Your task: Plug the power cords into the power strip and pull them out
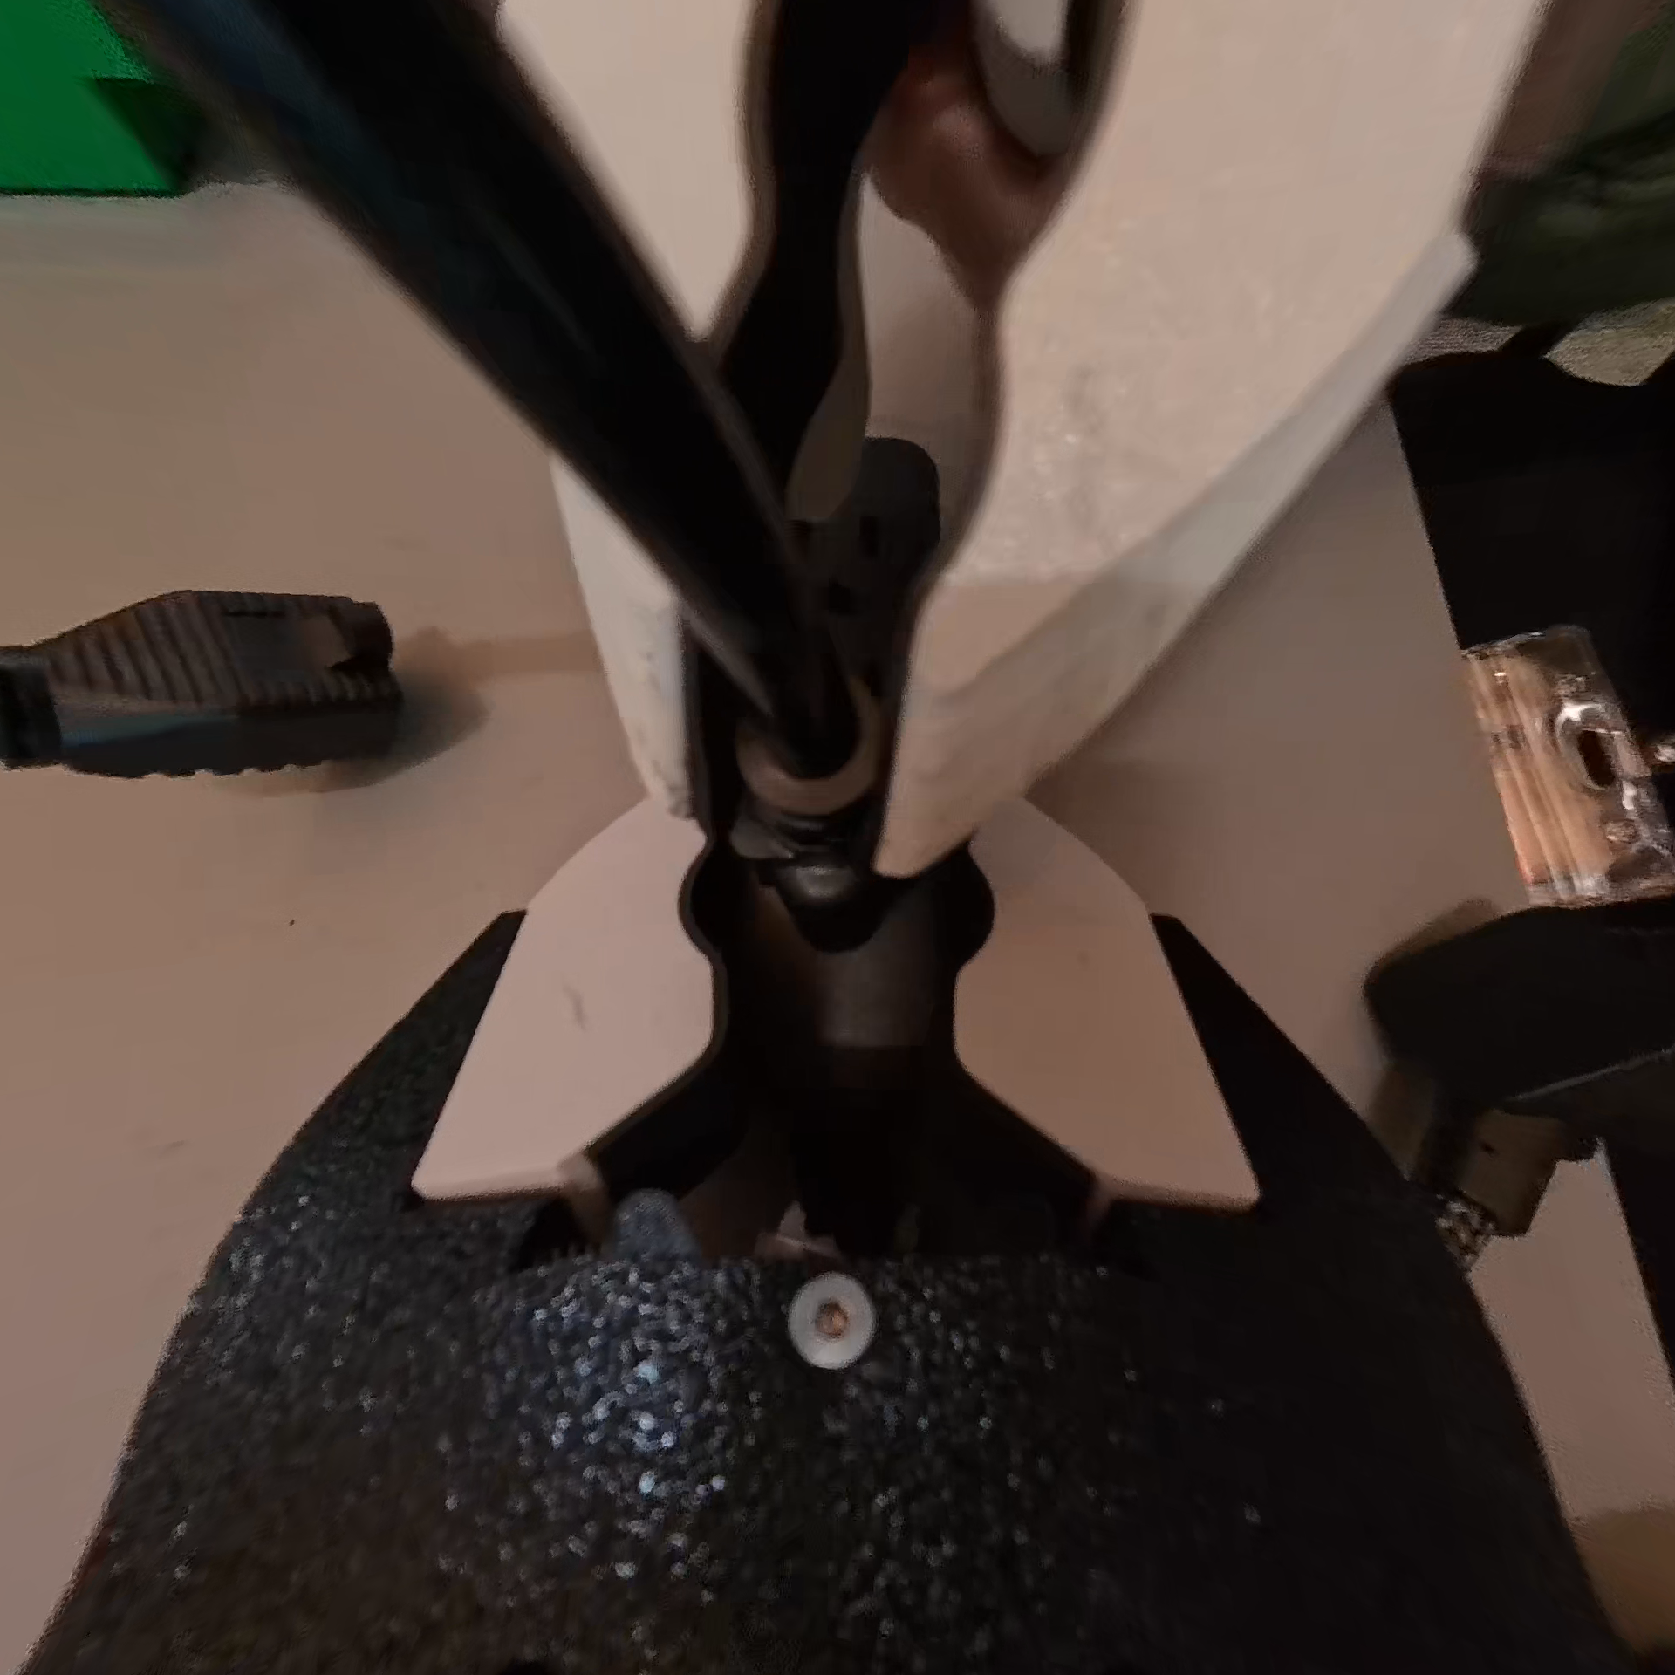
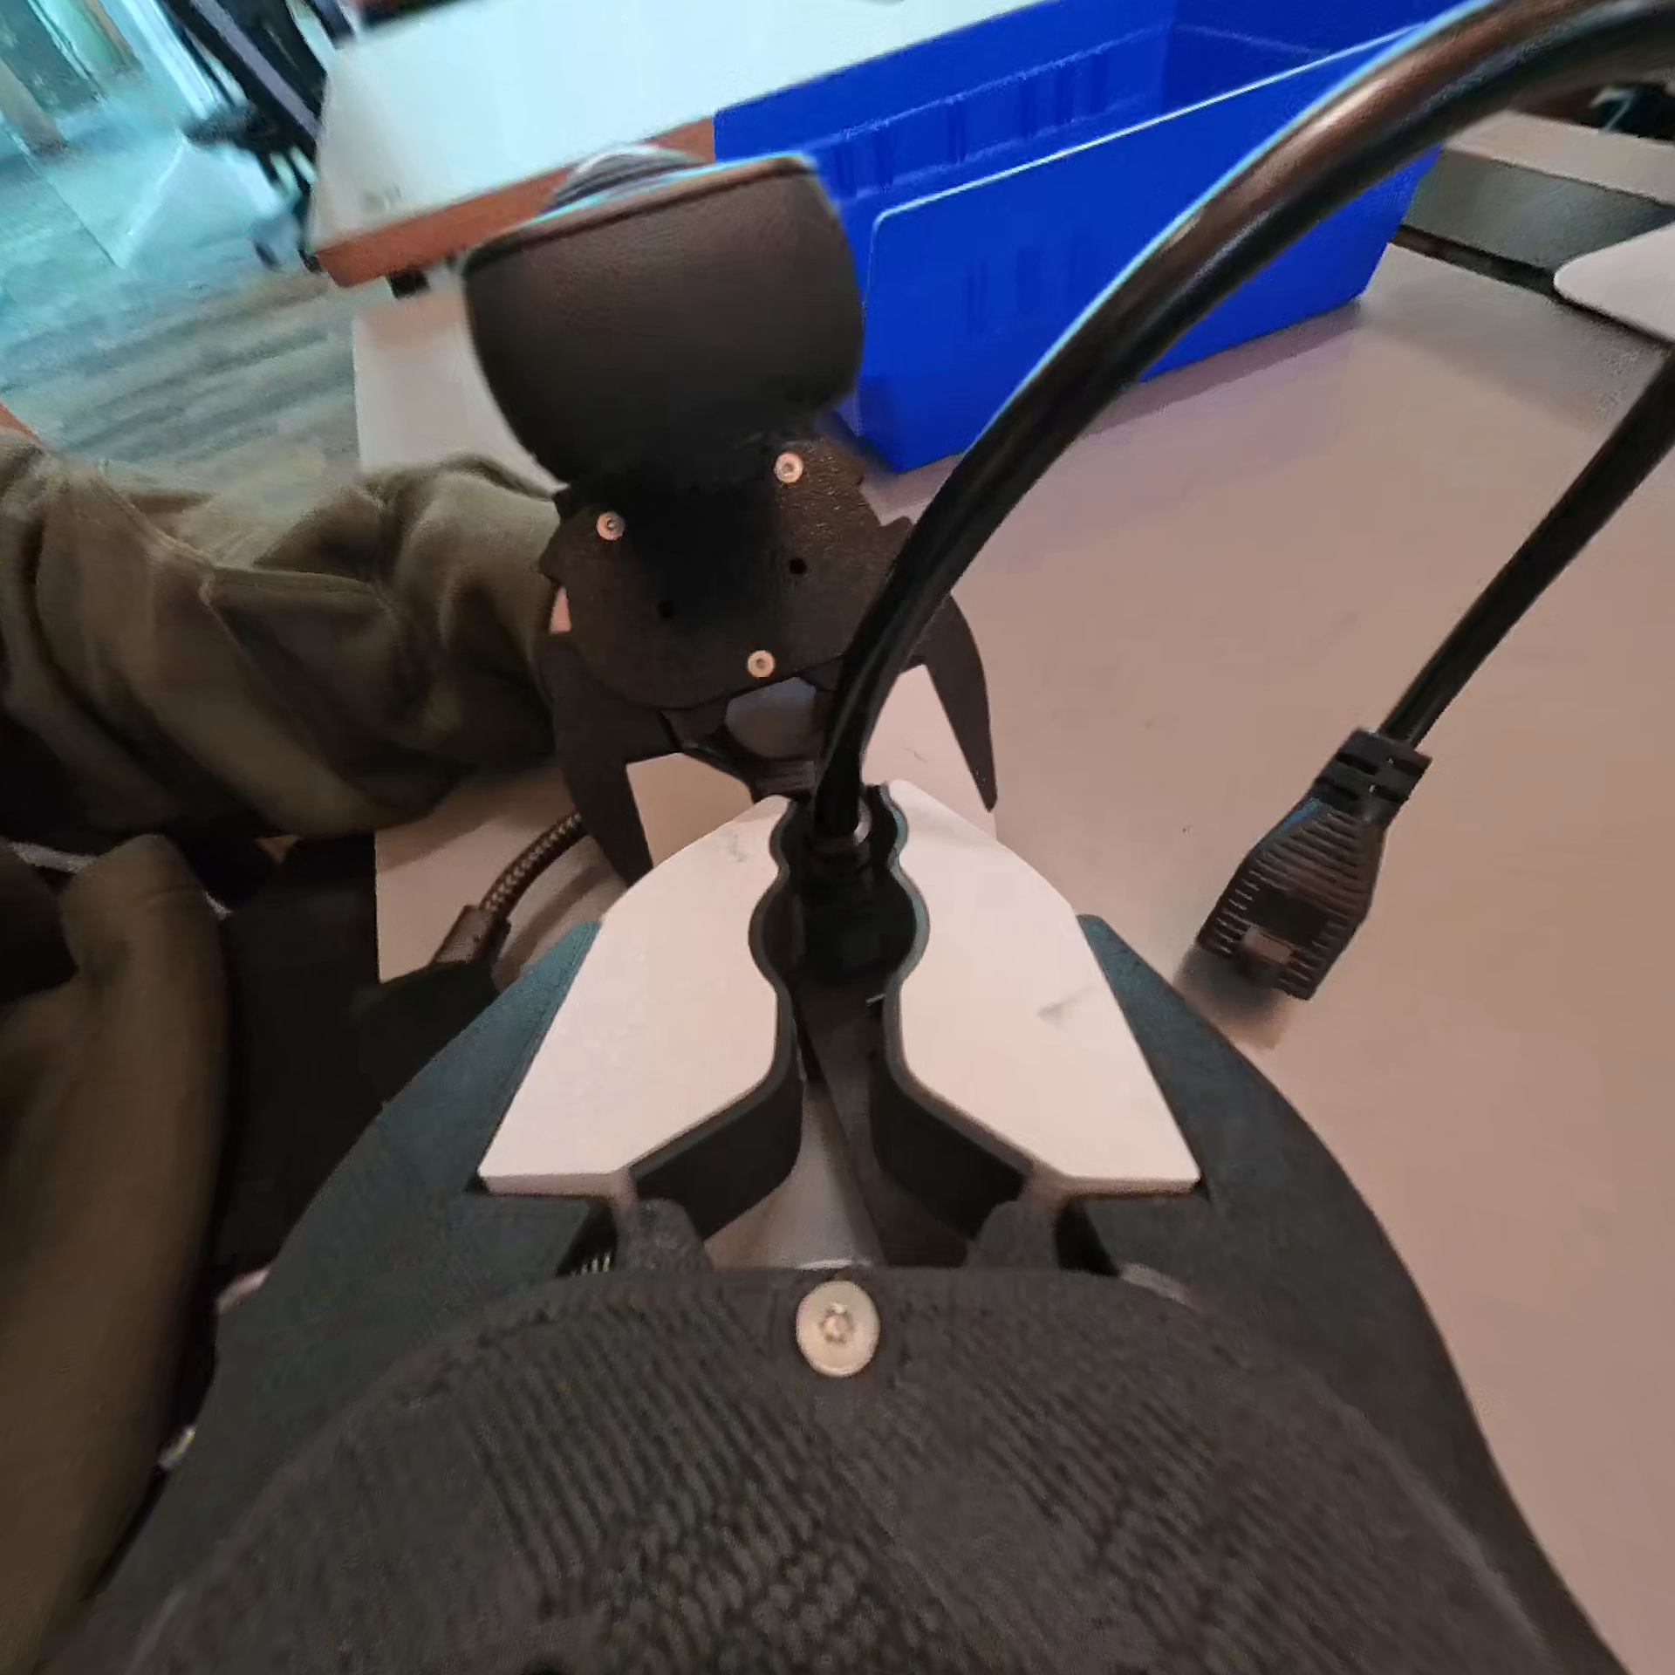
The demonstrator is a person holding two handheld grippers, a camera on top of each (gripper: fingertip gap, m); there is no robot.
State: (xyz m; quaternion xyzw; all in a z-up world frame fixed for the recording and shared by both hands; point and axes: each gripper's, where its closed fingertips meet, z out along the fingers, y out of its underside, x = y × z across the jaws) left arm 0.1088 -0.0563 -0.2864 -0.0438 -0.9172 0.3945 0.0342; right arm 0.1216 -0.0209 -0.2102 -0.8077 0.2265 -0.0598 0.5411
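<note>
My left gripper (image 1: 838, 843) is shut on a dark, rounded connector body (image 1: 861, 988) just above the pale table (image 1: 227, 952). My right gripper (image 2: 838, 807) faces it tip to tip and is shut on a black plug (image 2: 838, 906). The plug's thick black cord (image 2: 1042, 381) arcs up and to the right. In the left wrist view the right gripper (image 1: 798, 816) comes in from above with the cord (image 1: 508, 317) across it. In the right wrist view the left gripper (image 2: 789, 752) sits directly opposite. The joint between the two held parts is hidden by the fingers.
A second black ribbed connector (image 1: 227, 680) lies loose on the table, also in the right wrist view (image 2: 1296, 897) with its cord (image 2: 1541, 562). A blue bin (image 2: 1088, 236) stands behind. An olive sleeve (image 2: 272, 634) is at left. A clear plastic piece (image 1: 1559, 770) lies right. My right fingertips sit around 8 cm from my left ones.
</note>
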